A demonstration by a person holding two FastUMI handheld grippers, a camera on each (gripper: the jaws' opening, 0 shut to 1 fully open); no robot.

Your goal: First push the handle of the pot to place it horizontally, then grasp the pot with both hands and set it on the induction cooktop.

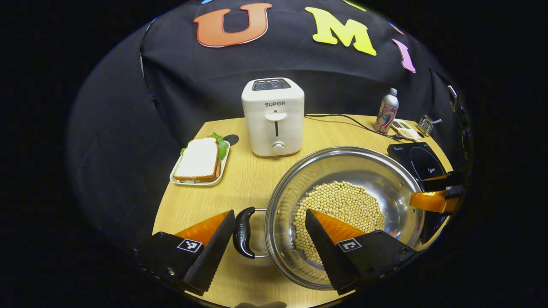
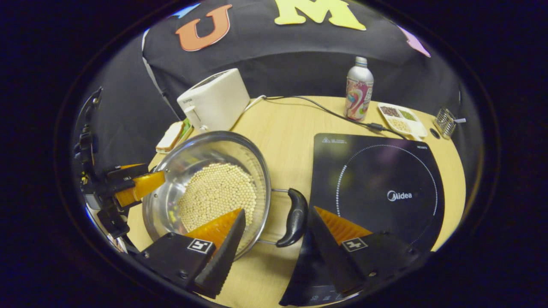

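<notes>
A steel pot [image 1: 387, 177] holding pale beans [image 1: 342, 203] stands on the wooden table. Its black left handle [image 1: 243, 233] lies between the spread fingers of my left gripper [image 1: 269, 214], which is open, with one finger over the beans. In the right gripper view, the pot [image 2: 195, 156] has its other black handle [image 2: 294, 218] between the fingers of my right gripper [image 2: 277, 211], also open. The black induction cooktop [image 2: 376, 184] lies just right of that handle and shows in the left gripper view as the cooktop [image 1: 417, 160] beyond the pot. Each view also shows the other gripper at the pot's far rim.
A white toaster [image 1: 274, 115] stands behind the pot, with a sandwich on a plate [image 1: 201, 162] to its left. A bottle [image 2: 358, 90], a divided snack tray [image 2: 400, 117], a small wire basket [image 2: 445, 122] and a black cable [image 2: 325, 111] sit behind the cooktop.
</notes>
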